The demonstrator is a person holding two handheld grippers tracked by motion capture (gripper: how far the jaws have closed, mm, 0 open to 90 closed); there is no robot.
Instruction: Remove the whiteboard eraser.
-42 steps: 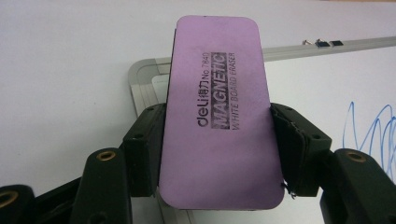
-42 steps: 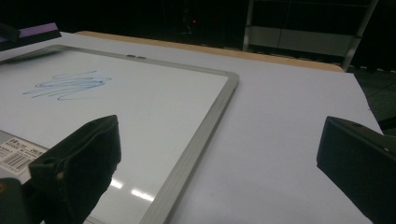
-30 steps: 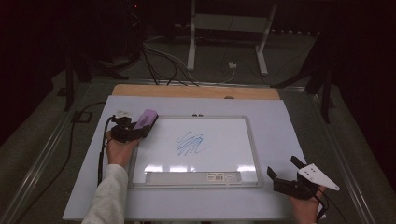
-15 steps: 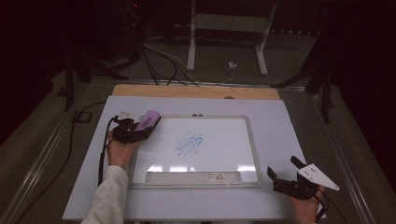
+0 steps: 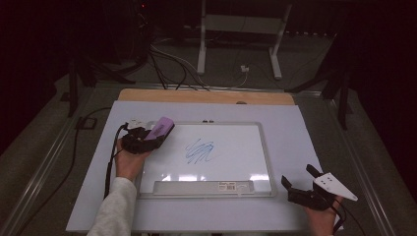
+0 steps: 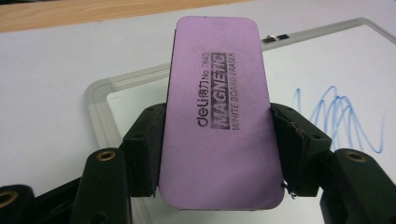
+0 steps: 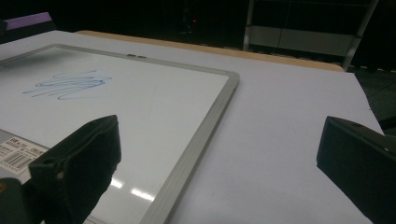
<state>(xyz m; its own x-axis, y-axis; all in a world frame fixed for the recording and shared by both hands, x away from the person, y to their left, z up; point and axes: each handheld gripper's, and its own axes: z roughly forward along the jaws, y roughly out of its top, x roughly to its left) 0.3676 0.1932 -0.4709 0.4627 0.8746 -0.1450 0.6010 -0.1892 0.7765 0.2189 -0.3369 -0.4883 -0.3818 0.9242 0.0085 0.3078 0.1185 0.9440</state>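
A whiteboard [image 5: 265, 147] with a grey frame lies flat on the table, a blue scribble [image 5: 199, 151] near its middle. My left gripper [image 5: 150, 137] is shut on a purple magnetic whiteboard eraser [image 5: 160, 129], held over the board's upper left corner. In the left gripper view the eraser [image 6: 217, 112] sits clamped between both black jaws, with the scribble [image 6: 338, 119] off to the right. My right gripper [image 5: 301, 179] stands open and holds nothing at the table's front right, beside the board's lower right corner. In the right gripper view the board's frame [image 7: 201, 135] runs between its wide-apart jaws.
The board rests on a white sheet [image 5: 305, 132] over a wooden tabletop [image 5: 206, 96]. A label strip [image 5: 231, 186] runs along the board's near edge. Cables [image 5: 167, 69] and a metal stand [image 5: 241, 29] lie on the dark floor behind the table.
The left gripper with the eraser has crept slightly toward the board's upper left corner. The right gripper has not moved.
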